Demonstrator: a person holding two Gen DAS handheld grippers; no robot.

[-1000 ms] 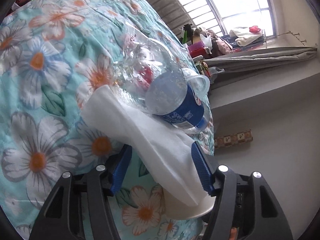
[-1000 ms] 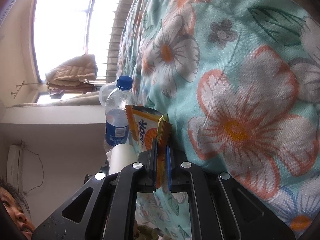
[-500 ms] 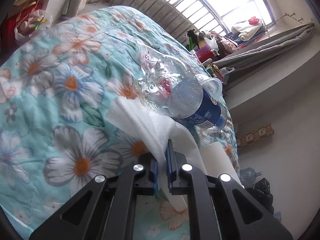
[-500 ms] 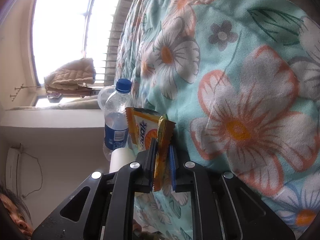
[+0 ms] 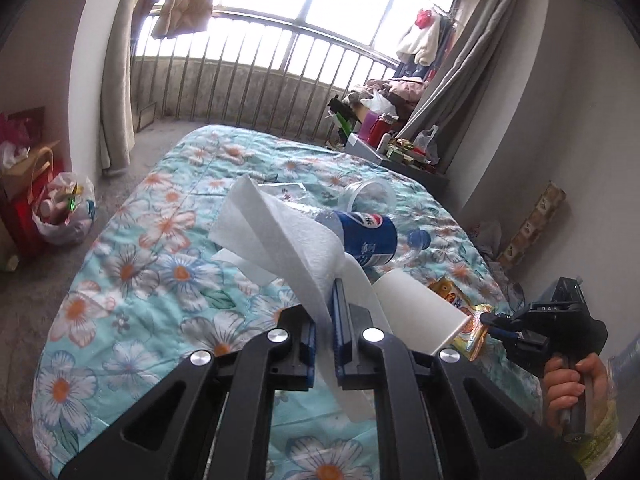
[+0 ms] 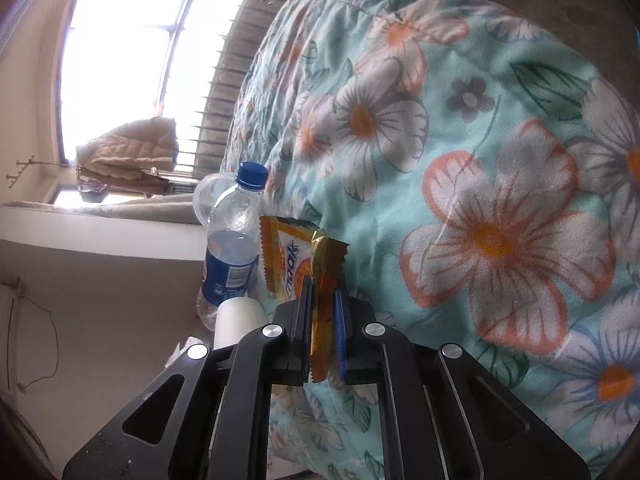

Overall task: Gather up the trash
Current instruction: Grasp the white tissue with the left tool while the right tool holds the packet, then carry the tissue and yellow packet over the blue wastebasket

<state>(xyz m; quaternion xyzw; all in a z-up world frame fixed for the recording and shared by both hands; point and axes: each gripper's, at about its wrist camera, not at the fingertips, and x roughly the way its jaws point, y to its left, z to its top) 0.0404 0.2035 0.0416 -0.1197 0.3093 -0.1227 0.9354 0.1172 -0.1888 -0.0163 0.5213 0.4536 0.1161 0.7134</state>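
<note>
My left gripper point(image 5: 325, 292) is shut on a white tissue point(image 5: 280, 232), held up over the floral bedspread point(image 5: 160, 280). Behind the tissue lie a blue-labelled plastic bottle point(image 5: 366, 236) and a clear plastic cup point(image 5: 368, 196). A white paper roll point(image 5: 416, 312) lies to the right of my left fingers. At the right edge a hand holds my right gripper point(image 5: 490, 320), which pinches an orange snack wrapper point(image 5: 468, 320). In the right wrist view the right gripper point(image 6: 323, 292) has its jaws closing on that wrapper point(image 6: 288, 256), with the pads pressing on it. The bottle point(image 6: 232, 248) lies just beyond.
A plastic bag full of rubbish point(image 5: 64, 216) sits on the floor left of the bed. A cluttered side table point(image 5: 392, 148) stands at the bed's far right corner. Railings and a window close off the far end. The wall runs close along the right.
The left jaws closed on the tissue, and the gripper then rolled upright and lifted it off the bed. The right gripper rose slightly with the wrapper still pinched.
</note>
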